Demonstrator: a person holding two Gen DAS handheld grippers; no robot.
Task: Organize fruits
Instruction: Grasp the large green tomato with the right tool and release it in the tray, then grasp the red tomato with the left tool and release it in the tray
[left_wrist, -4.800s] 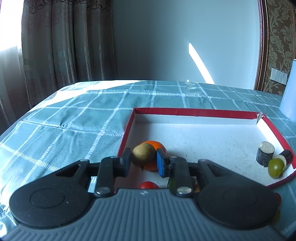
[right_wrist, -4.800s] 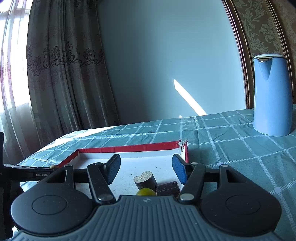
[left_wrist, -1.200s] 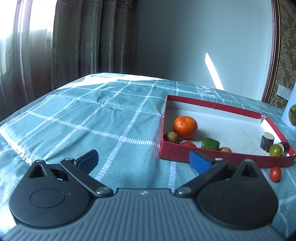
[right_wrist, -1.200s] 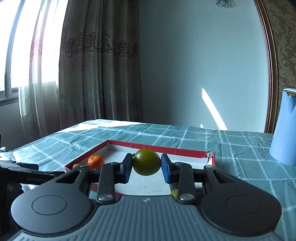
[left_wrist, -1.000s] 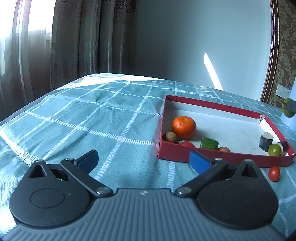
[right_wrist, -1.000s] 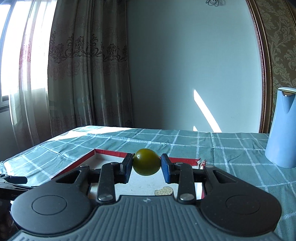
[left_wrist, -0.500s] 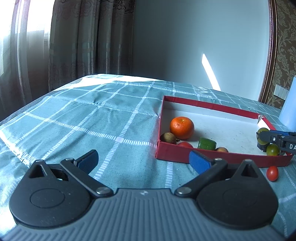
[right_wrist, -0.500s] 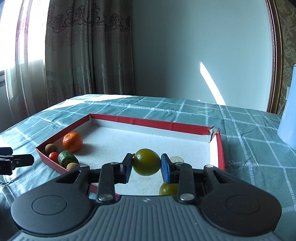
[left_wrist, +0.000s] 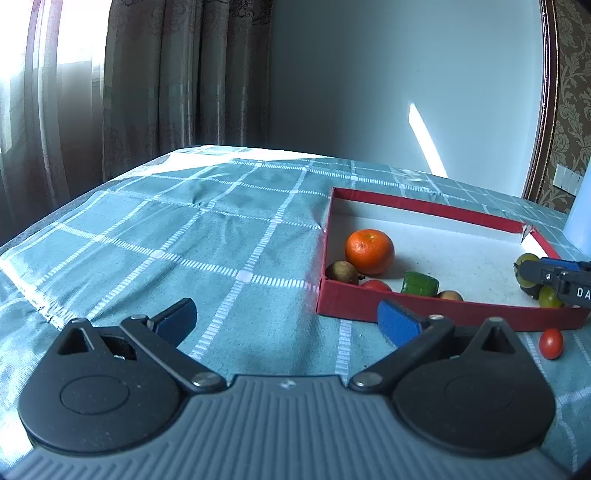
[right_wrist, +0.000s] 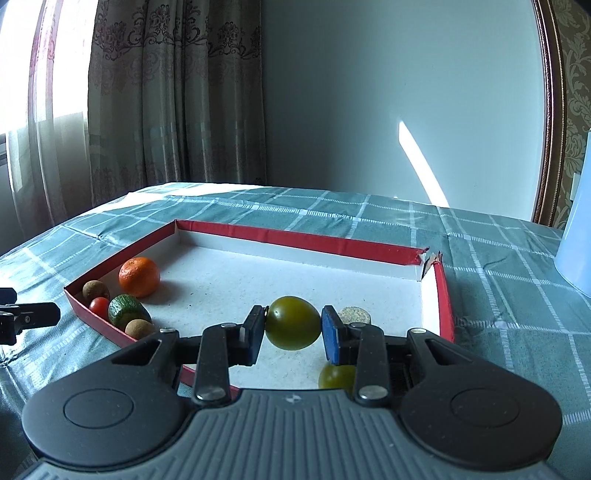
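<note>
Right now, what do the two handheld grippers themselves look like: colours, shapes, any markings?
Both match. The left gripper has a ribbed grey body with a small emblem, two round black pivot housings, black link arms with silver rivets, and blue rubber pads. The right gripper is built the same; seen from the left wrist camera, its black side carries white lettering, partly cut off. No cables, hands or sleeves show.

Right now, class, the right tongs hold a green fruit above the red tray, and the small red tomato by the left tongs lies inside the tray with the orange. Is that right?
Not quite. The small red tomato lies outside the red tray, on the tablecloth by its near wall, as the left wrist view shows. The right tongs do hold the green fruit above the tray, where the orange sits.
</note>
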